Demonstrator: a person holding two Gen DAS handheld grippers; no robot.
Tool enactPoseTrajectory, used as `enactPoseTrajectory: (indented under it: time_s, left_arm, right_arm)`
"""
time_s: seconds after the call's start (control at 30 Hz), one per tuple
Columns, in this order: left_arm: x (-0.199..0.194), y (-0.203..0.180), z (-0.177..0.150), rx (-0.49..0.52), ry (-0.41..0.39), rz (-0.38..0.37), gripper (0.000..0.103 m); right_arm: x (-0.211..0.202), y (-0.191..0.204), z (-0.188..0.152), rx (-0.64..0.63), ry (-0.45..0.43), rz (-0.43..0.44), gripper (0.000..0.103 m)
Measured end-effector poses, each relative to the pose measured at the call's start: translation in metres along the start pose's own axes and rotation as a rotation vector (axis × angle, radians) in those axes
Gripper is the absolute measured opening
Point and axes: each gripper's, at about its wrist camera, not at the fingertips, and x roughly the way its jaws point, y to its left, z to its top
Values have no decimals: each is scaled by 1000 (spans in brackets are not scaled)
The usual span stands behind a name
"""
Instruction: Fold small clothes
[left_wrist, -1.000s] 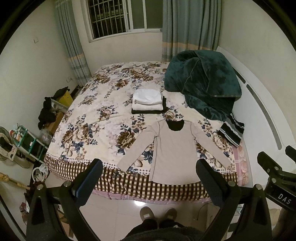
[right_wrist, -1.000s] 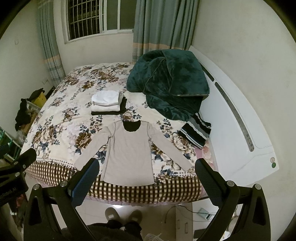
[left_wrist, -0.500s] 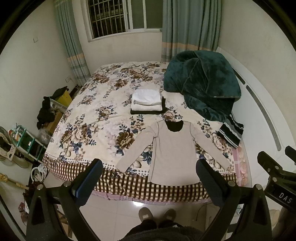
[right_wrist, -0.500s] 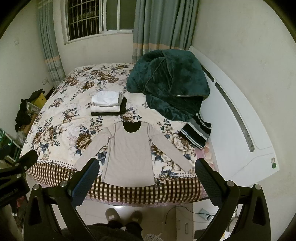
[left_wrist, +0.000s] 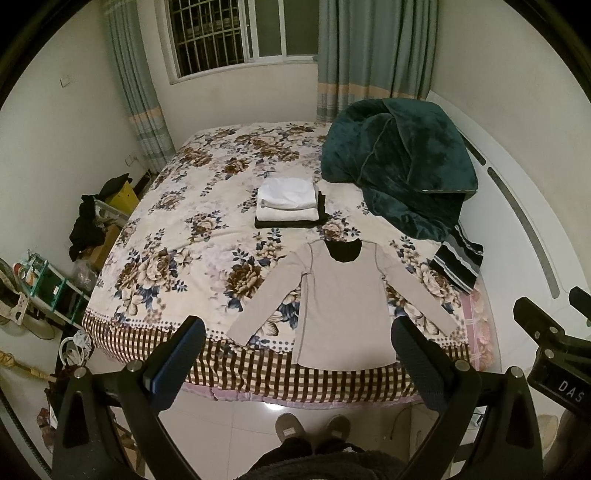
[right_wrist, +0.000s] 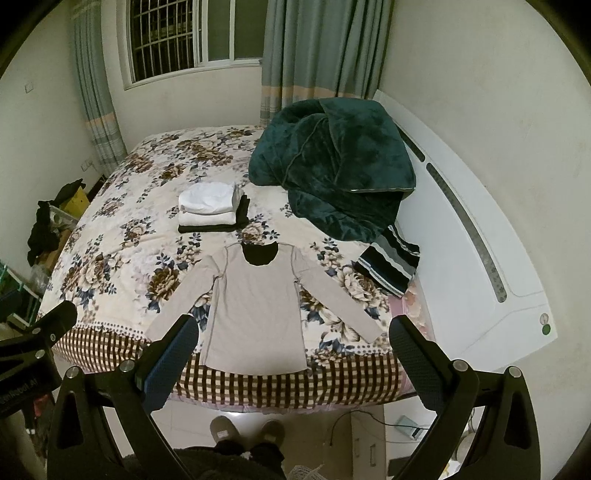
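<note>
Beige long-sleeve shirt (left_wrist: 345, 306) flat on near edge of bed (left_wrist: 192, 236), sleeves spread, hem over checked border. Left gripper (left_wrist: 295, 354) and right gripper (right_wrist: 291, 354) both high above floor, well short of shirt; fingers (left_wrist: 177, 354) wide apart, holding nothing.

Risks, judged:
1. Hem at bed edge: tug toward near side could slide shirt to floor.
2. Pinch too deep could lift bedcover with sleeve.
3. Folded stack (left_wrist: 288, 203) just beyond collar: far-directed fold may nudge it.
4. Green blanket (left_wrist: 399, 166) and striped garment (left_wrist: 458, 262) near right sleeve: possible snag.
</note>
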Motion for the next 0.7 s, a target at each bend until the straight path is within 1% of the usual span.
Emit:
enactPoseTrajectory:
  time_s: [0.37,0.57,0.7]
  left_arm:
    - [2,-5,3,0,0,-1,103]
    - [4,-5,4,-9,1,-19,103]
    - [10,0,6,-7,12,-24,103]
  right_arm:
    - [0,1,-1,1,0,-1,103]
    - [1,3,-2,2,0,-4,103]
    - [11,1,-5,4,11,-8,103]
